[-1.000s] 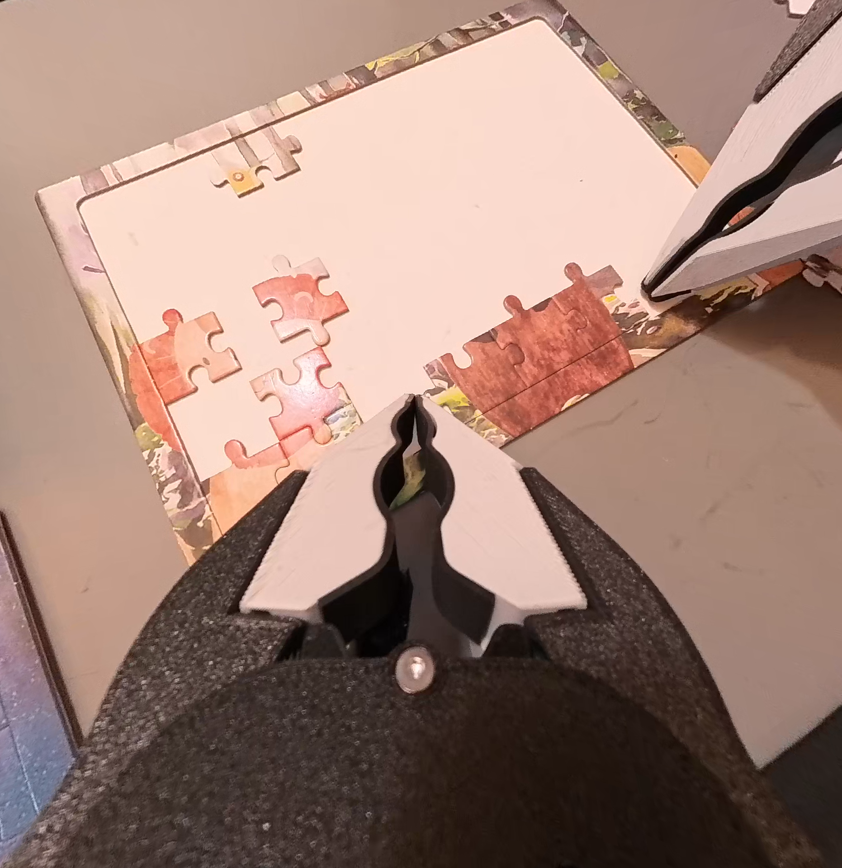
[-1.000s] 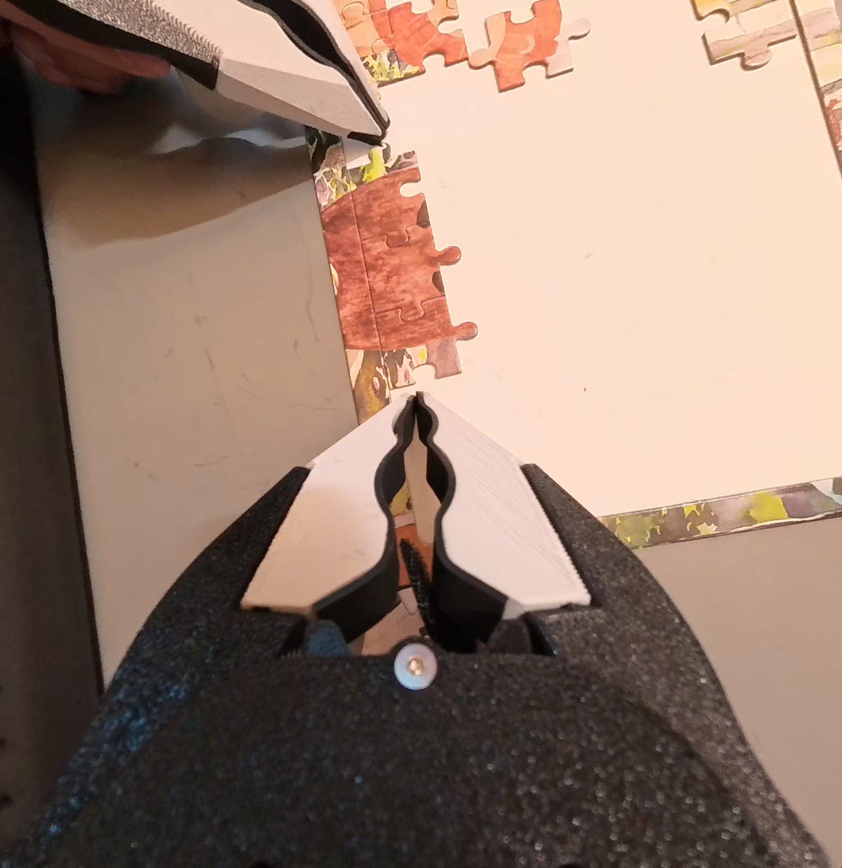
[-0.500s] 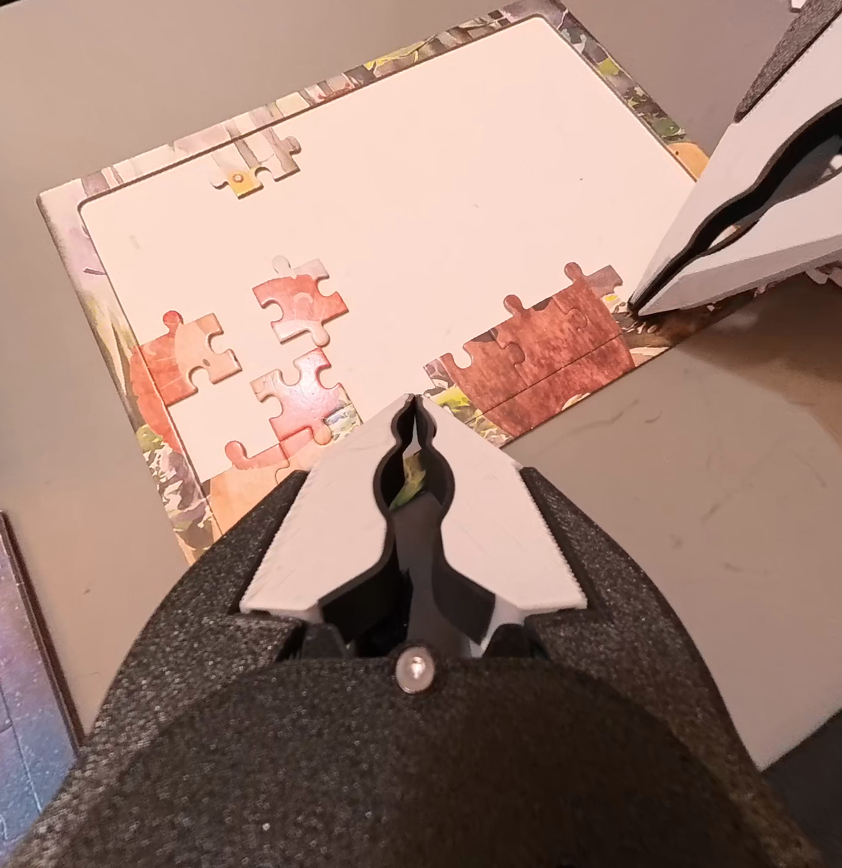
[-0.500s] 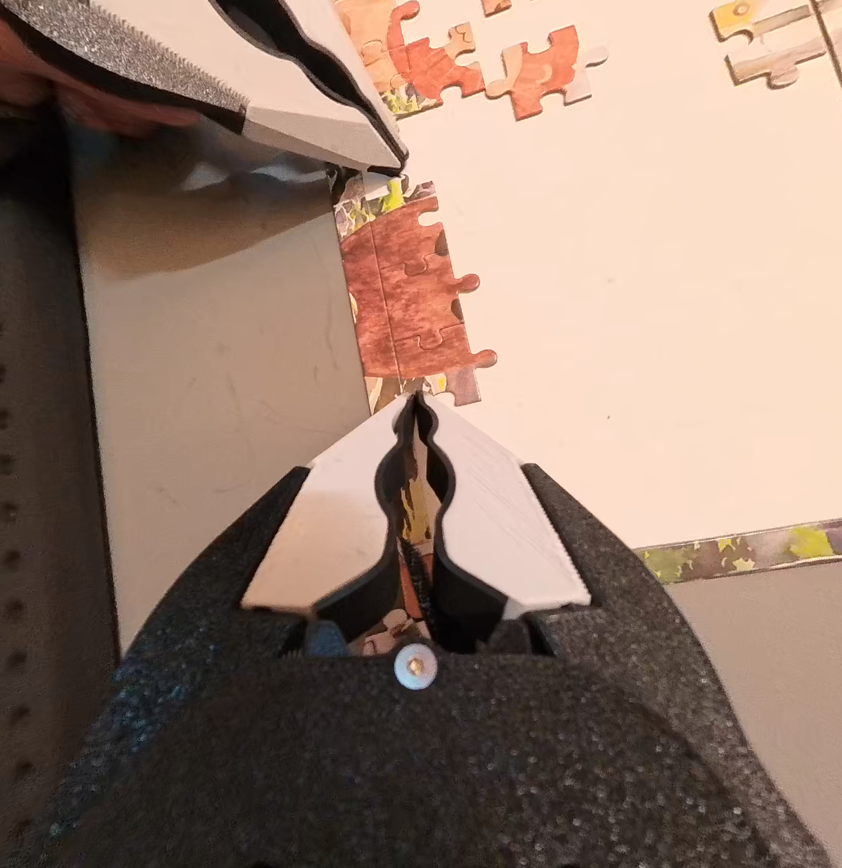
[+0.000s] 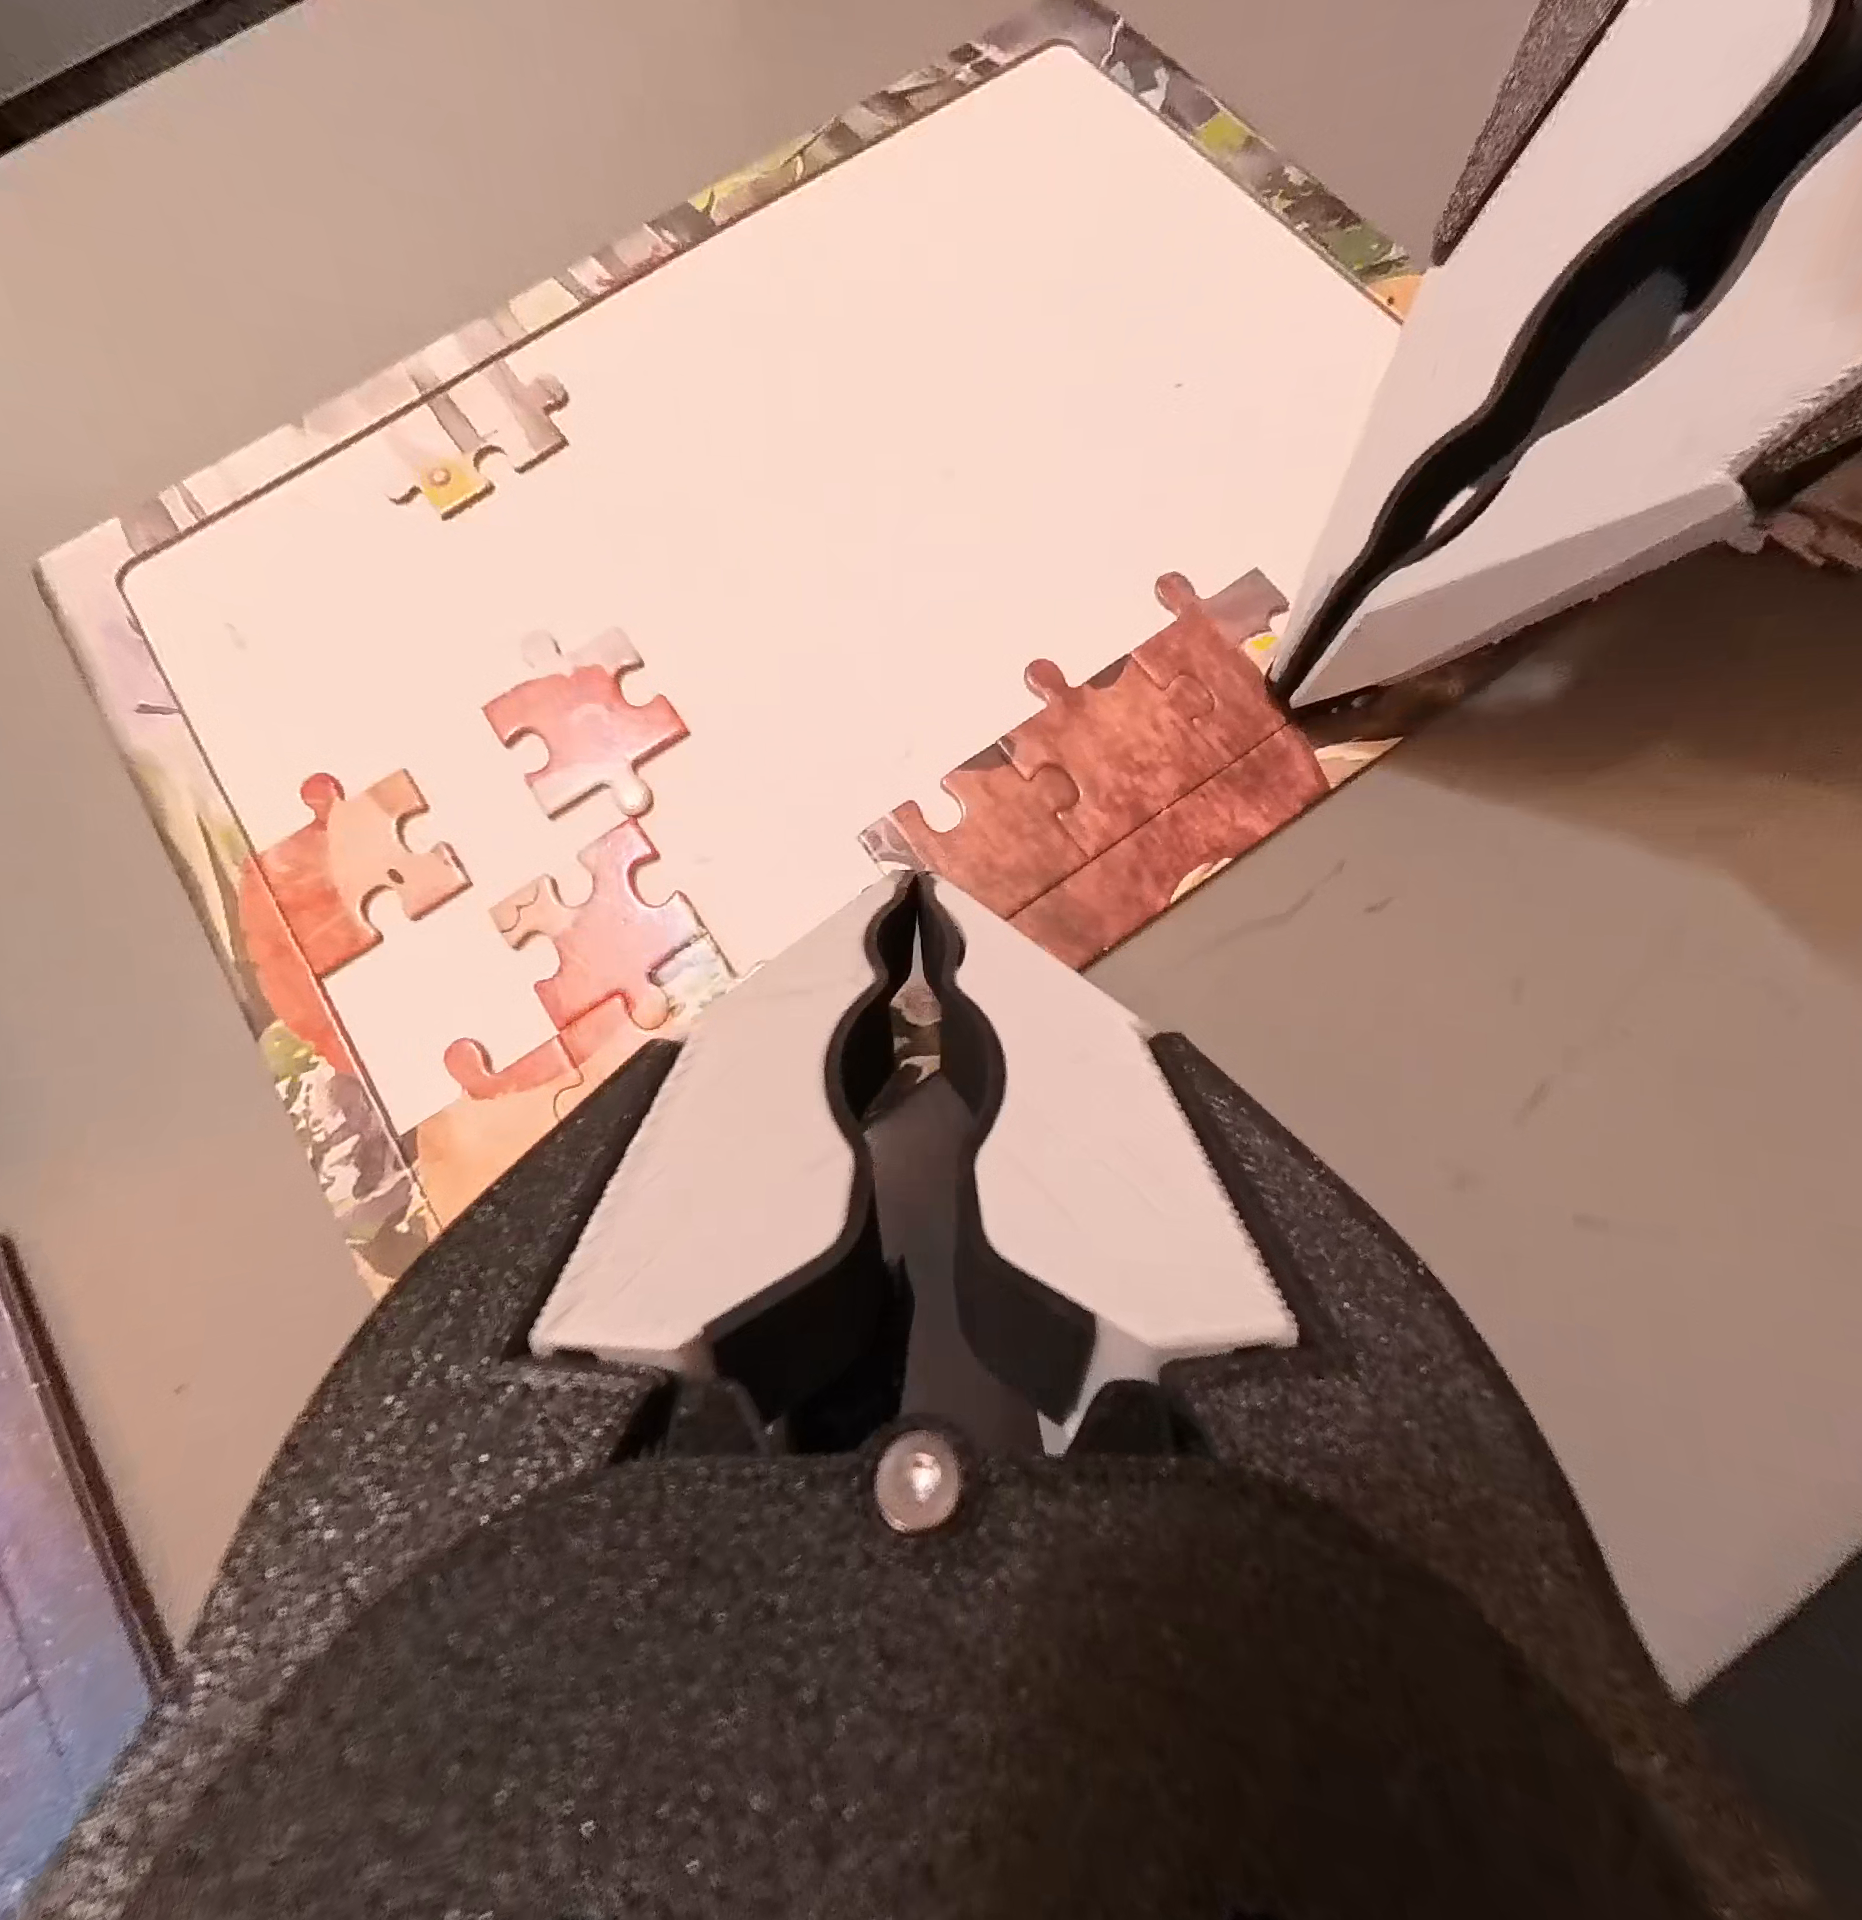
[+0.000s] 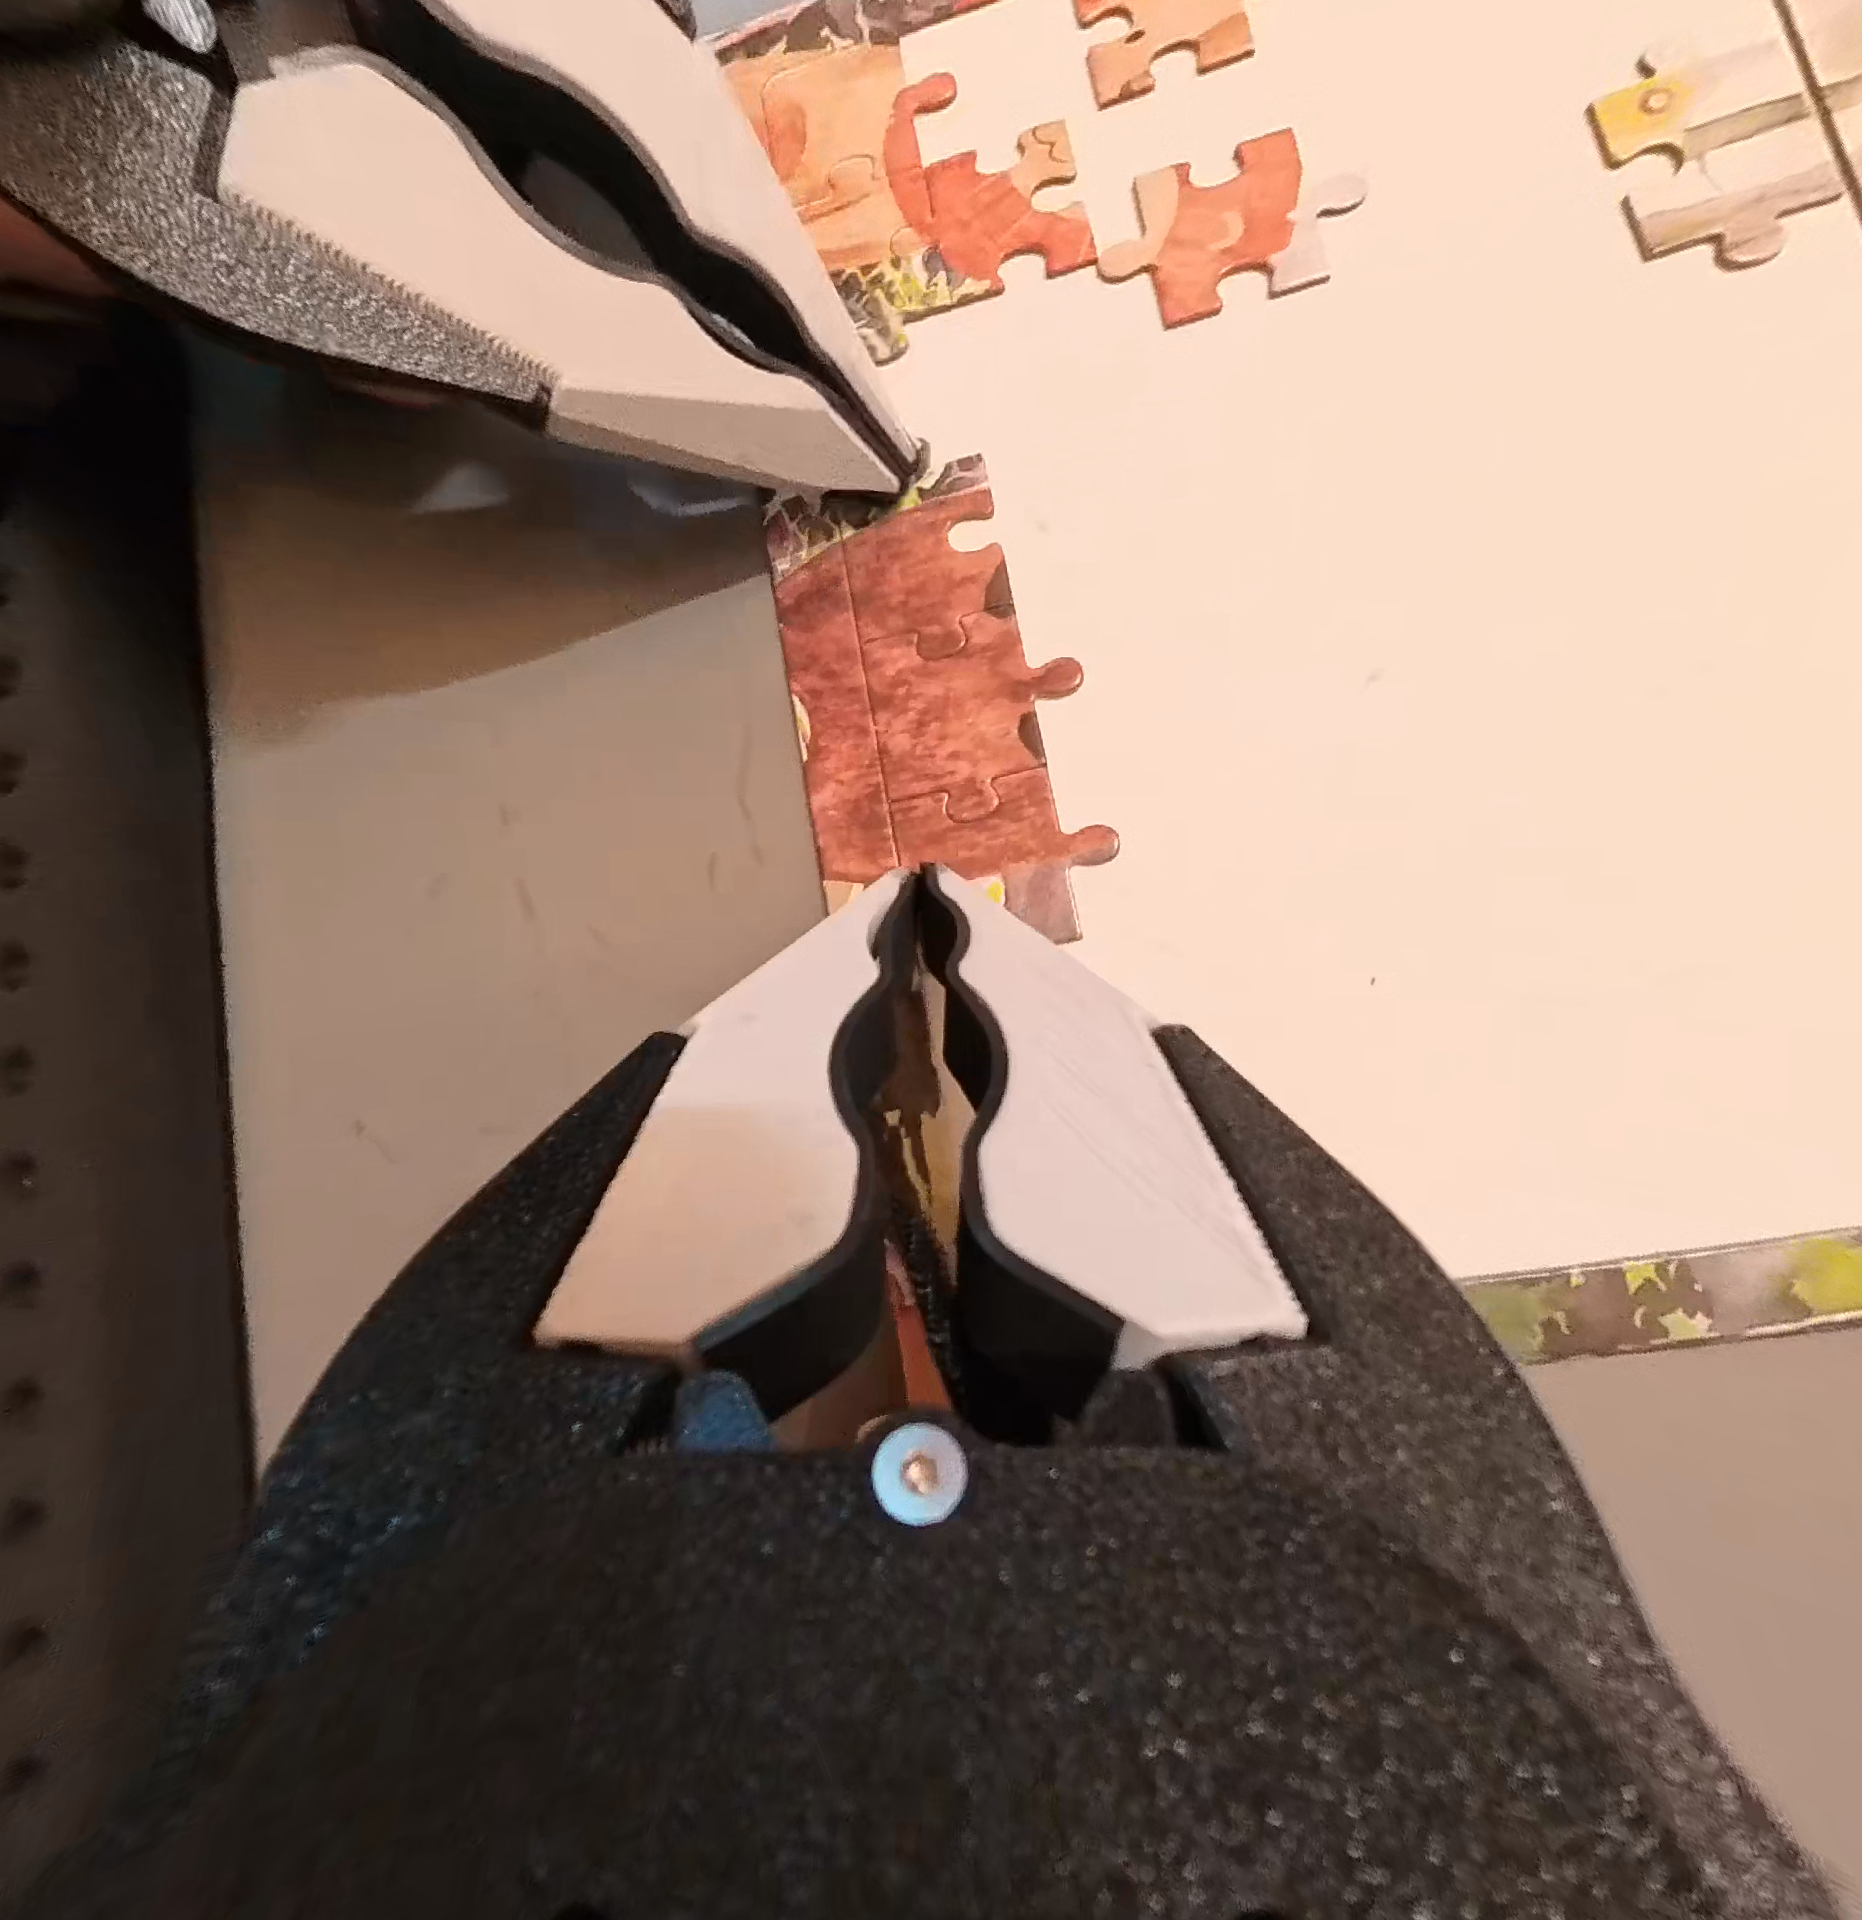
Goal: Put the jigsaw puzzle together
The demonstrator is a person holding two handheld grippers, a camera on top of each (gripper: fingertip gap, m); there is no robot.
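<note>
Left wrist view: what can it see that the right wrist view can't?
Only the left wrist view shows the dark purple speckled board at the table's left edge. Only the right wrist view shows the dark strip with a row of holes beside the table. Both show the white puzzle tray with its painted border, the joined brown wood-grain pieces, the loose orange pieces, and both closed grey-fingered grippers.

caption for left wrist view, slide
Both shut hand-held grippers press the puzzle tray's near edge beside joined brown pieces.
</note>
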